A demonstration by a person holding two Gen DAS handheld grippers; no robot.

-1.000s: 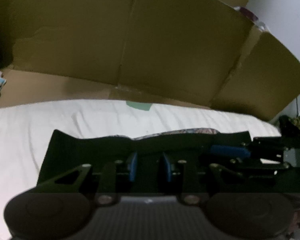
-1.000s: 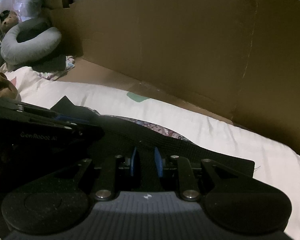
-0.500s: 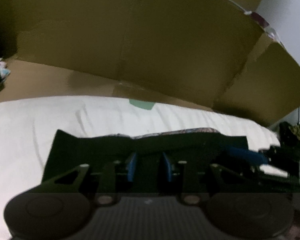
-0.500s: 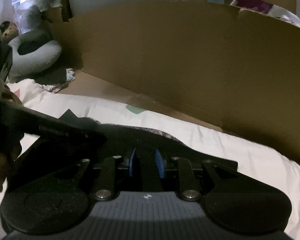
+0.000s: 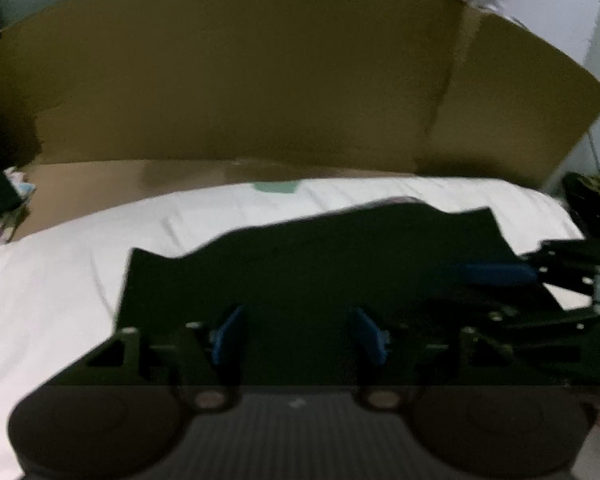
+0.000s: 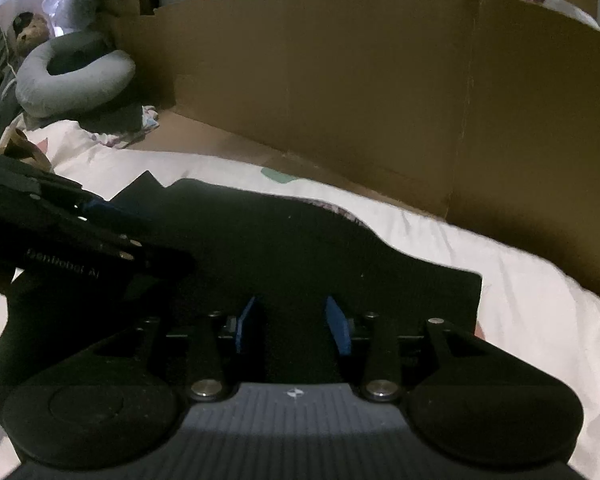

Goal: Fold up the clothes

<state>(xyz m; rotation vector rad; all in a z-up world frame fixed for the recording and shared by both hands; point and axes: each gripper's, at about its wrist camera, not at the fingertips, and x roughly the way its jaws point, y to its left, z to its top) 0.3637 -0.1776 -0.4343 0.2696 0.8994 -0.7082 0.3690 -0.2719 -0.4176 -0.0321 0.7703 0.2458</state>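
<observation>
The black garment lies spread on the white sheet, filling the lower middle of both views, its far edge wavy and its corners pointing toward 10 and 2 o'clock; a patterned layer peeks out at its far edge in the right view. The left tongs stand wide apart over the near cloth, nothing between the blue pads; the right tongs are likewise parted, narrower, holding nothing. Each tool shows in the other's view, at 3 o'clock and at 9 o'clock, close together; they could knock one another if both close in on the same hem. The dark fabric hides its own edges in this dim light, so a pinch might catch two layers or the sheet beneath, dragging the fold crooked; the cardboard wall at 12 o'clock limits any far throw.
</observation>
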